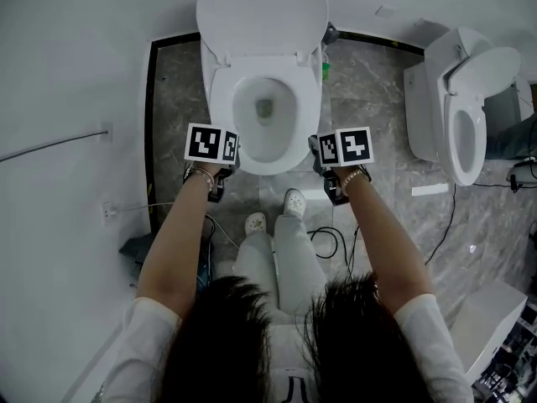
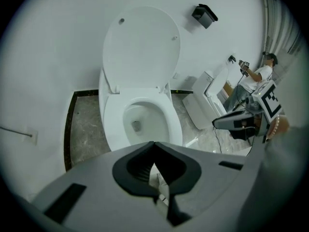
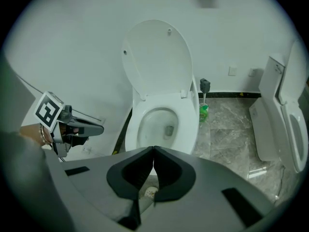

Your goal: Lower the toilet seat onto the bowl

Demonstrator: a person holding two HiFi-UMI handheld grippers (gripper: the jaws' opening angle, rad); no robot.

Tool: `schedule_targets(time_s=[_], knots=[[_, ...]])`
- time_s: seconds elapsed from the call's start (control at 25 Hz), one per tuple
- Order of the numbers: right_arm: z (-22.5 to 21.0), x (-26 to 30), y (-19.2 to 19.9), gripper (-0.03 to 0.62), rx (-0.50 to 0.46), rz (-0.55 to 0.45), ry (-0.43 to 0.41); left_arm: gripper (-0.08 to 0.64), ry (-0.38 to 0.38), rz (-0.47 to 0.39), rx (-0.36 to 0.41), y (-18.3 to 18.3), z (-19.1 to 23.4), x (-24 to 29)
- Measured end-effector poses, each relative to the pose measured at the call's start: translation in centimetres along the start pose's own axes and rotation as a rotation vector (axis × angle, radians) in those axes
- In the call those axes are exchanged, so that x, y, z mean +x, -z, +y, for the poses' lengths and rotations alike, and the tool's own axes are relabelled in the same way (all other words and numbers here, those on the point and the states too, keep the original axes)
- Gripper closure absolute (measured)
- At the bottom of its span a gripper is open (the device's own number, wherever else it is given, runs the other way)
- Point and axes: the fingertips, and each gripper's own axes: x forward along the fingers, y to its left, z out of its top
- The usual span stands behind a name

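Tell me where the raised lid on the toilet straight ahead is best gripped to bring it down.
Grip the lid by its thin free rim near the top, far from the hinges at its base, where a pull probably swings it most easily. It stands upright close to the wall, so the back looks shut off. Come from the front and slide onto the rim at one side.

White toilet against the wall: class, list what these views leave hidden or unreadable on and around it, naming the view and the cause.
Front base of the white ceramic toilet: under the bowl in the head view, behind the grey gripper bodies in both gripper views.
Tongs of the left gripper and right gripper: head view, covered by their marker cubes.
Green container beside the toilet: label too small, right gripper view.
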Motion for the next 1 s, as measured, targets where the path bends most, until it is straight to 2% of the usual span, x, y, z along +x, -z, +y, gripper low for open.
schedule_targets(time_s=[0.16,0.64,1.0], knots=[[1.2,-2.2,-0.9,0.565,-0.031,-0.03,-0.008,0.551,-0.02,-0.032,0.057,-0.8,-1.2,-2.4],[5.1,-8.8,-4.4,0.565,-0.127,-0.096,-0.03,0.551,-0.017,-0.162,0.006,-3.8,-3.2,-10.2],[6.2,-13.4,-5.6,0.565,-0.139,-0.143,-0.043,0.551,-0.011,-0.249,-0.045,-6.3,-4.1,-14.7]])
